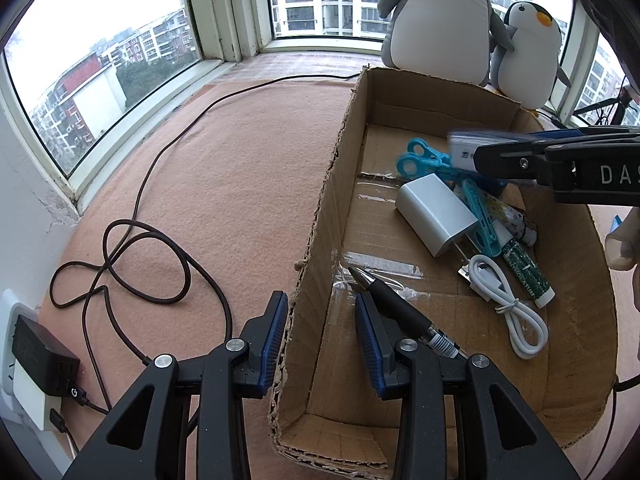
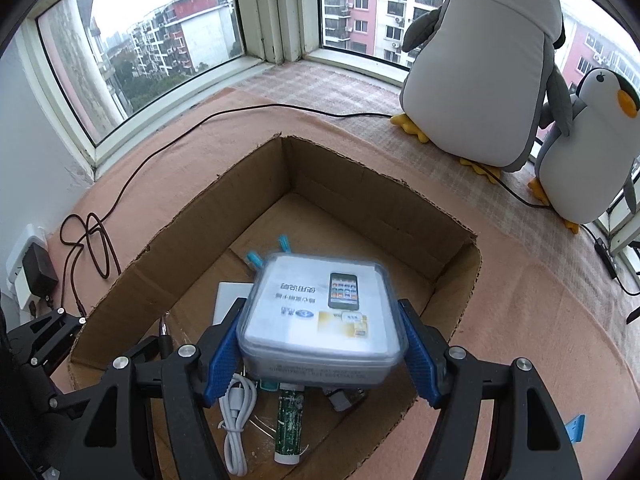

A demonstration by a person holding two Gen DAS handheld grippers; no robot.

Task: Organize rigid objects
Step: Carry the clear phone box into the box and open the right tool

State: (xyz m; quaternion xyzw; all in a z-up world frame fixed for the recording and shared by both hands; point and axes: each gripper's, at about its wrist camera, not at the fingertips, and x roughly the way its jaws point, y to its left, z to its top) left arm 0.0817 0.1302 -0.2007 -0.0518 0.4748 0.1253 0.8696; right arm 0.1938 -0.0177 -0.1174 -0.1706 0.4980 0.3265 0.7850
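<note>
Cardboard box, open-topped, torn rims, on a pink blanket over the window ledge.

Contents: white charger block; blue scissors, partly beneath the charger; coiled white cable; green-labelled tube; black pen, lying at the near left of the floor, tip toward 11 o'clock.

Clear plastic case, holding a printed leaflet: clamped between the right gripper fingers, which press on both its sides. It hangs above the box interior, over the scissors and charger.

Left gripper: fingers wide apart, holding nothing, straddling the box's left wall; the inner finger sits against the pen barrel.

Edges and room: box floor bare toward 12 o'clock and along the far wall. Outside at 9 o'clock, a looped dark cord on the blanket; two plush penguins stand at 1 o'clock beyond the box.
</note>
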